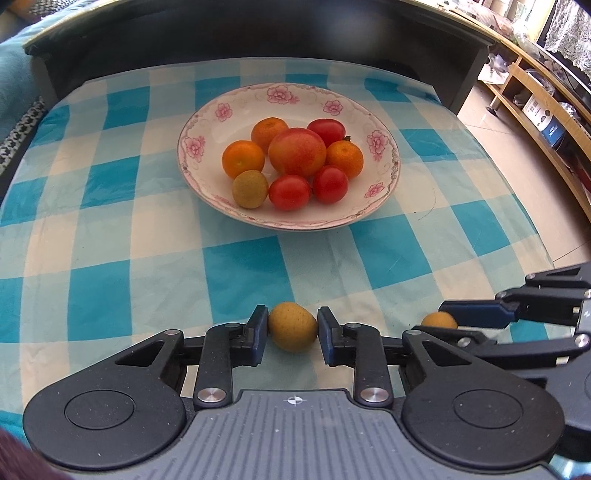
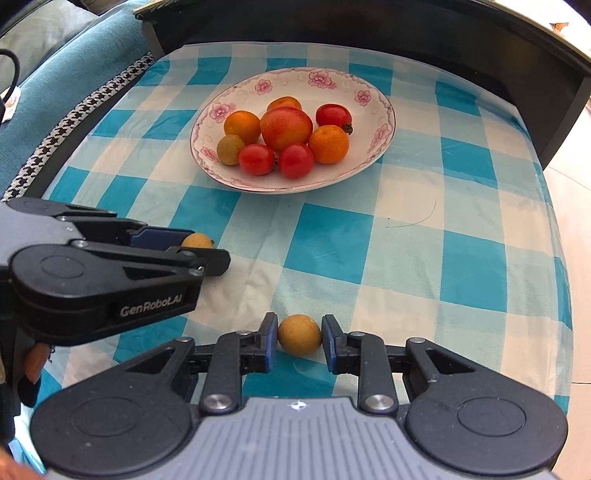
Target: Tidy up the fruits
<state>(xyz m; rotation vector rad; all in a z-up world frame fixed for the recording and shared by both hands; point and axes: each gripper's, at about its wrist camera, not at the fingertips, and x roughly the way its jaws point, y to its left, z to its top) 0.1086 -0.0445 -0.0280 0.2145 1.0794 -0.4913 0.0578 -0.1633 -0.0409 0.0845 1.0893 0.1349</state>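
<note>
The left gripper [image 1: 293, 334] fills the near edge of its own view, its jaws closed onto a tan, slightly egg-shaped longan [image 1: 293, 326] that sits on the checked blue-and-white cloth [image 1: 110, 229], both blue pads pressing its sides. The right gripper [image 2: 299, 338] does the same in its own view: its jaws are drawn in tight on a rounder tan fruit [image 2: 299, 335], also resting on the cloth. Each gripper shows in the other's camera as a dark arm reaching in from the side, with only a sliver of its fruit peeking past the fingers. Taking the flowered plate [image 1: 376, 142] as the landmark, both held fruits lie on the near side of it, well apart from its rim, the left one nearer the plate's left half and the right one a little further toward the right. On the plate a large red-orange fruit [image 1: 297, 151] sits at the middle, with three small oranges [image 1: 243, 159] around its far and side flanks, three red cherry tomatoes [image 1: 289, 192] mostly at the near and right side, and one greenish-tan longan [image 1: 250, 189] at the near left, touching an orange and close to a tomato. Beyond the plate a dark raised board [image 1: 258, 33] borders the cloth, and to the plate's right a wooden shelf unit [image 1: 535, 96] stands on the floor.
</note>
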